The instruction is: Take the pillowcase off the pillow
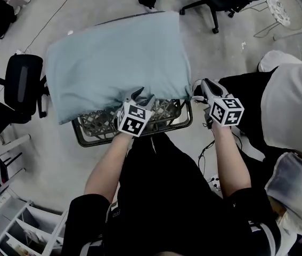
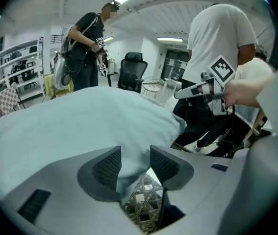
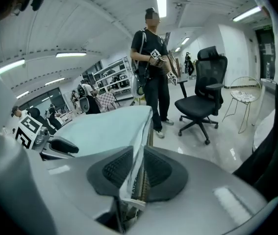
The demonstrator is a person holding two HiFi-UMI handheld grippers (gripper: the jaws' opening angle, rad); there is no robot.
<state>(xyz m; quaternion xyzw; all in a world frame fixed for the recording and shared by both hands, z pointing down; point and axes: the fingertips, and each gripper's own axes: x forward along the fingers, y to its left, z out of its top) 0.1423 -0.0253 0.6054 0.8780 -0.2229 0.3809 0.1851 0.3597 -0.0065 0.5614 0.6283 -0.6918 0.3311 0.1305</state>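
At centre, reaching toward 11 o'clock in the head view: pillowcase [image 1: 113,63], pale blue-grey, smooth and plump, wholly covering the pillow; no open end could be made out. It lay across a wicker basket [image 1: 95,128], overhanging it at 9 and 12 o'clock.

Left gripper [image 1: 139,96] at the case's 6 o'clock edge: jaws apart, a fold of cloth between the pads, not pinched.

Right gripper [image 1: 198,89] at the 4 o'clock corner: jaws clamped on a thin hem of the case.

Step, as judged: taking hold along the near edge; removal not begun.

Next move, as judged: the left jaws would have to close on cloth alone, not the filling.

Surroundings: black office chair [image 1: 23,84] at 9 o'clock; bystanders beyond.
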